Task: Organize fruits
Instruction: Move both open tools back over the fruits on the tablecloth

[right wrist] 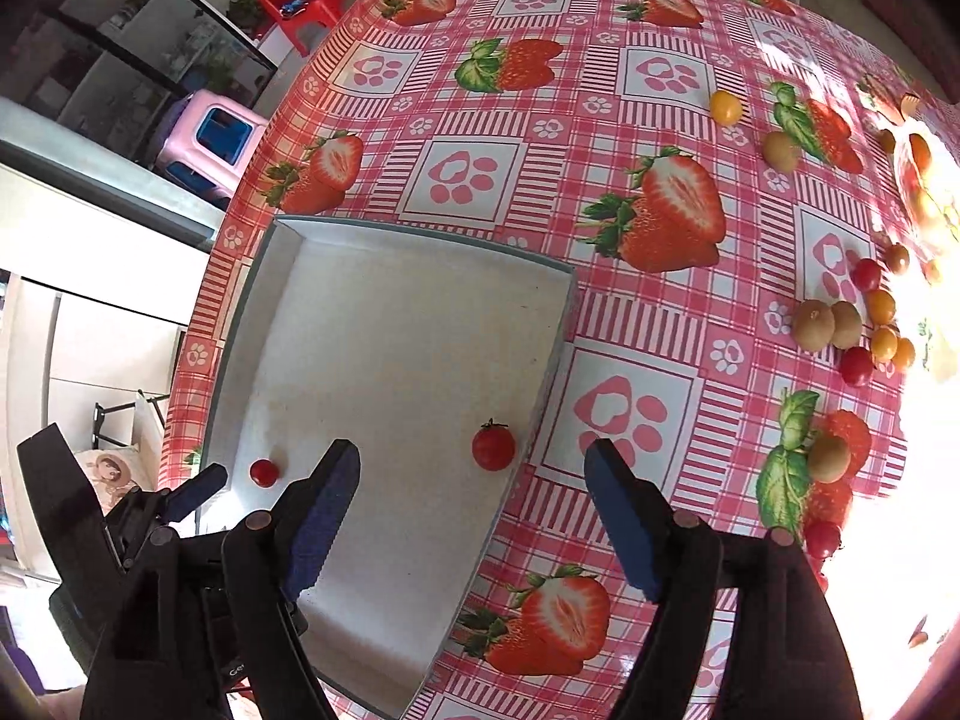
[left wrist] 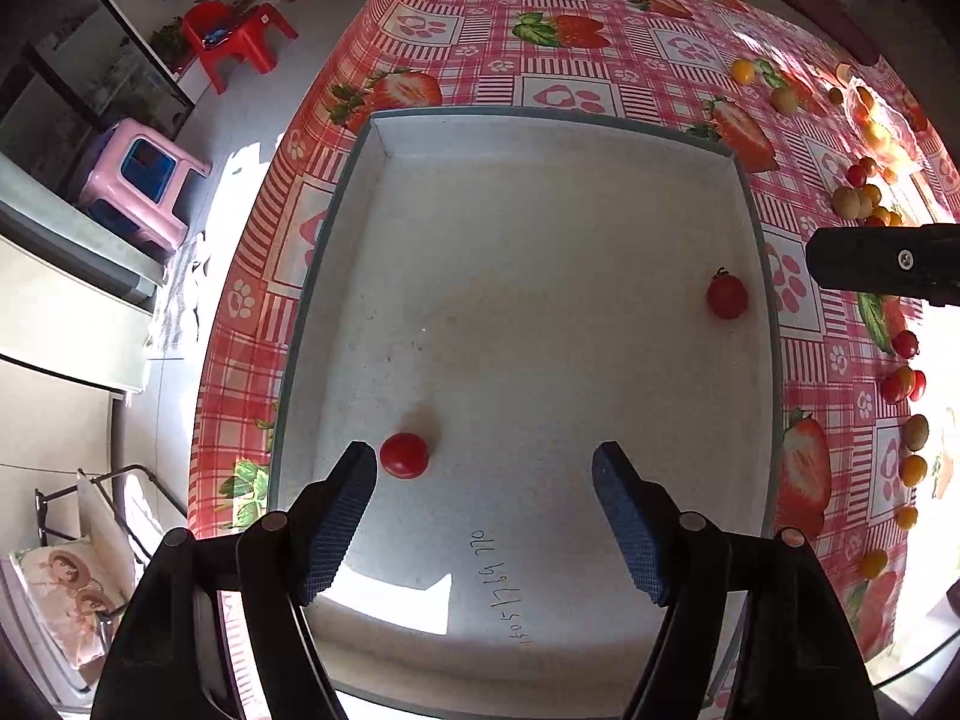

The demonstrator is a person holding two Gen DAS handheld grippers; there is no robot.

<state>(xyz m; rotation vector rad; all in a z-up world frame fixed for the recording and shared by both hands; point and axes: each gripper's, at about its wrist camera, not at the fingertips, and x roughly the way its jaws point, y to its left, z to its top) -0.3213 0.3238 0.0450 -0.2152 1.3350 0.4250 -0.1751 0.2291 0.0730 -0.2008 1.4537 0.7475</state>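
A shallow white box [left wrist: 540, 120] [right wrist: 420, 234] lies on the strawberry-print tablecloth [left wrist: 570, 60] [right wrist: 630, 312]. Two red cherry tomatoes lie in it: one [left wrist: 404, 455] [right wrist: 264, 472] just beyond my left gripper's left fingertip, one with a stem [left wrist: 726, 295] [right wrist: 493, 447] near the box's right wall. My left gripper [left wrist: 485, 471] is open and empty above the box. My right gripper [right wrist: 473, 468] is open and empty above the box's right edge; it also shows in the left wrist view [left wrist: 882, 264]. Several red, yellow and greenish-brown fruits [right wrist: 814, 317] [left wrist: 847, 202] lie scattered at the right.
A bright plastic bag with fruits [right wrist: 924, 192] [left wrist: 882, 126] lies at the table's far right in strong glare. The table edge drops off at the left to the floor, where a pink stool [left wrist: 144, 180] [right wrist: 207, 138] and a red stool [left wrist: 234, 42] stand.
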